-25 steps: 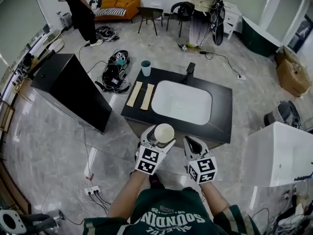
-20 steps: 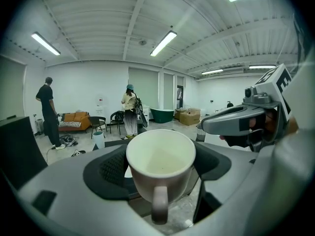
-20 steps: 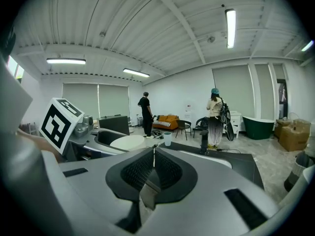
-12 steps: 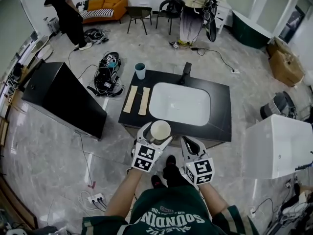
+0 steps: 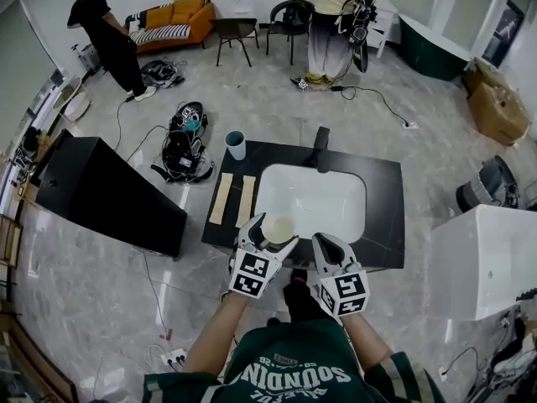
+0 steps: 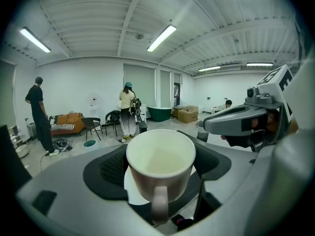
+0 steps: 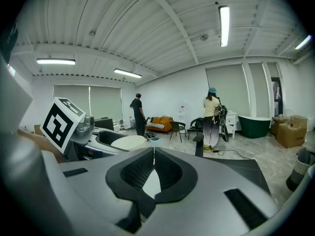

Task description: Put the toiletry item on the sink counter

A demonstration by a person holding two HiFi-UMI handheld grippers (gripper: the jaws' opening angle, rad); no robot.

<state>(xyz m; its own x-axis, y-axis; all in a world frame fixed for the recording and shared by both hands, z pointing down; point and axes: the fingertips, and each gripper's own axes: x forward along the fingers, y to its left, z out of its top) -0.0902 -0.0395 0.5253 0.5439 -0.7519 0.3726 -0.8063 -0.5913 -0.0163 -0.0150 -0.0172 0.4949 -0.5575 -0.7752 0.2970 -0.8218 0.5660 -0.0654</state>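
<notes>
A cream mug is clamped upright between the jaws of my left gripper, handle toward the camera in the left gripper view. It hangs over the front edge of the black sink counter, by the near rim of the white basin. My right gripper is beside it to the right, jaws pressed together with nothing between them. The mug looks empty.
On the counter's left part lie two pale wooden strips and a teal cup stands at the far corner. A black faucet rises behind the basin. A black cabinet stands to the left, a white tub to the right. Two people stand far back.
The counter has come nearer and lower in the head view. The mug, earlier short of the counter, now hangs over its front edge. Both grippers kept their hold and spacing.
</notes>
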